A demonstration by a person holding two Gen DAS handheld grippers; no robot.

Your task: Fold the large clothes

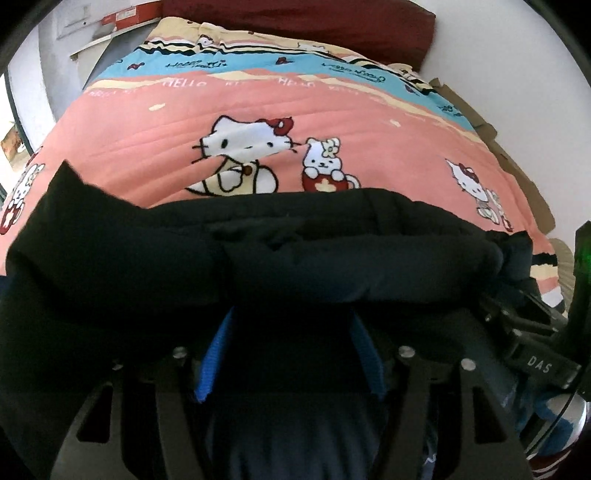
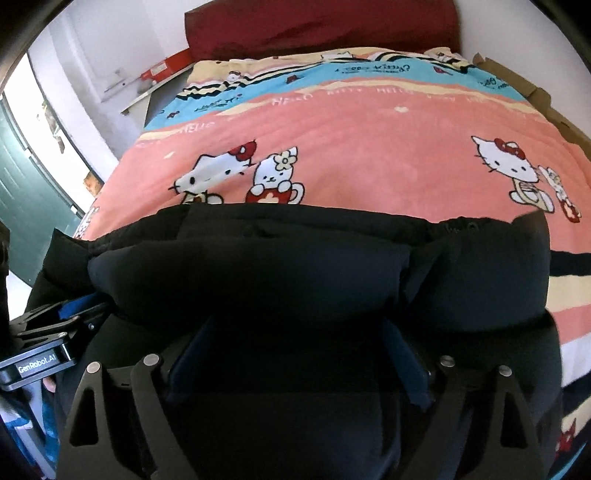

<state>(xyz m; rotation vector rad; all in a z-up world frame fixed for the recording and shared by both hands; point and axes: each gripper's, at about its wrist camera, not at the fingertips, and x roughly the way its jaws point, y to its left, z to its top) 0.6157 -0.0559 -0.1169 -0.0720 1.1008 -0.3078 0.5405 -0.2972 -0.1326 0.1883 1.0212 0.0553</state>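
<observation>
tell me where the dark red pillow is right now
The dark red pillow lies at the far head end of the bed in both wrist views, beyond the pink cartoon-cat quilt and against the white wall.

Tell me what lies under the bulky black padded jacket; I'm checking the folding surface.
Under the bulky black padded jacket lies a pink cartoon-cat quilt, showing beyond its far edge. Whatever sits directly beneath the jacket is covered, and the gripper fingertips are hidden in its folds.

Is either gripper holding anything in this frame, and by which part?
The black padded coat lies bunched between the blue fingers of both grippers, along its thick near fold. Whether the pads press on it cannot be told.
</observation>
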